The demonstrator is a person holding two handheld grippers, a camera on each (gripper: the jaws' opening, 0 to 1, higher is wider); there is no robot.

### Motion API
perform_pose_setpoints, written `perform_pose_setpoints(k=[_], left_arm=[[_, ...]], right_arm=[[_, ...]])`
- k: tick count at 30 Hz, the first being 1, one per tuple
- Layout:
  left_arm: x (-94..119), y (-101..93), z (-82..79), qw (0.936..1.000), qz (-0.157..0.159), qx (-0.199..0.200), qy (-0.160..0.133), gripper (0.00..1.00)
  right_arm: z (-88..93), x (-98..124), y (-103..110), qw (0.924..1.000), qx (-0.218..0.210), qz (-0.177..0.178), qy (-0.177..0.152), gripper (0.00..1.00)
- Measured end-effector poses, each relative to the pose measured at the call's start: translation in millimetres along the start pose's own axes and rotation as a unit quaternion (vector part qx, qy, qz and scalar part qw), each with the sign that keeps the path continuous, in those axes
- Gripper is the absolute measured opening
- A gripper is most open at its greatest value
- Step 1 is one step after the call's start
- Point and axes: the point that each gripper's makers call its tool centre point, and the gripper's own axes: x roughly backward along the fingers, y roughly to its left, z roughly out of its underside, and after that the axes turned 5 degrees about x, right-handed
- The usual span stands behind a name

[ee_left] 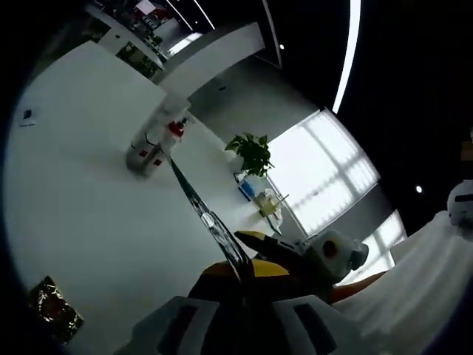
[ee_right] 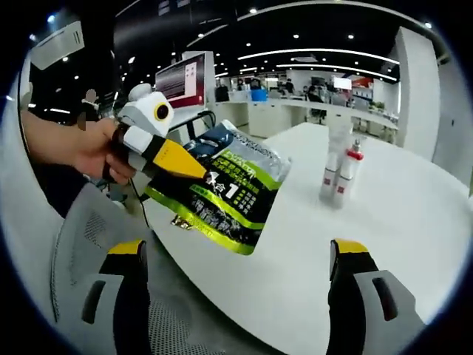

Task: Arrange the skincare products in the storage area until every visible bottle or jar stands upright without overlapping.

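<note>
My left gripper point(ee_left: 240, 272) is shut on a flat green, black and silver pouch point(ee_right: 222, 188). In the left gripper view the pouch point(ee_left: 207, 218) shows edge-on as a thin strip running up from the jaws. In the right gripper view a hand holds the left gripper point(ee_right: 185, 164) at the pouch's upper left corner, lifting the pouch over the table's near edge. Two white bottles point(ee_right: 338, 174), one with a red cap, stand upright further back on the white table point(ee_right: 399, 237); they also show as the bottles point(ee_left: 154, 151). My right gripper point(ee_right: 238, 251) stands open below the pouch, holding nothing.
A small crinkled foil packet point(ee_left: 53, 310) lies on the table near its edge. A grey mesh chair point(ee_right: 89, 229) stands below the hand. The right gripper's yellow tip and white body point(ee_left: 295, 251) show beside the pouch. A potted plant point(ee_left: 251, 151) stands by the windows.
</note>
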Motion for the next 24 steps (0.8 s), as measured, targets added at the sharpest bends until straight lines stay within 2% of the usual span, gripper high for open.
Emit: perform_pose_setpoints(k=[5, 8, 10, 12, 14, 16, 19, 24], left_arm=[[-2, 2.5, -4.8, 1.0, -0.004, 0.0, 0.001, 0.03], [0, 1.6, -10.2, 1.0, -0.007, 0.0, -0.002, 0.03], [2, 2.0, -12.8, 1.0, -0.007, 0.002, -0.004, 0.03], [4, 5.0, -18.5, 0.9999, -0.012, 0.001, -0.007, 0.03], [6, 6.1, -21.5, 0.9998, -0.017, 0.001, -0.01, 0.03], [7, 8.4, -23.7, 0.9997, -0.018, 0.007, -0.013, 0.03], [8, 10.2, -23.7, 0.9997, -0.021, 0.008, -0.011, 0.03], [11, 17.2, -25.8, 0.9995, -0.027, 0.011, -0.011, 0.03]], right_arm=[[-1.1, 0, 4, 0.9996, -0.024, -0.016, -0.008, 0.97], [-7.9, 2, 7, 0.9984, -0.04, -0.028, -0.029, 0.97], [-5.5, 2, 6, 0.9989, -0.035, -0.024, -0.022, 0.97], [0.8, 1, 6, 0.9992, -0.031, -0.025, 0.001, 0.97], [3.3, 2, 3, 0.9995, -0.024, -0.017, 0.01, 0.85], [3.2, 3, 2, 0.9997, -0.019, -0.014, 0.01, 0.8], [4.6, 3, 2, 0.9996, -0.02, -0.014, 0.014, 0.83], [2.7, 3, 1, 0.9997, -0.018, -0.016, 0.011, 0.79]])
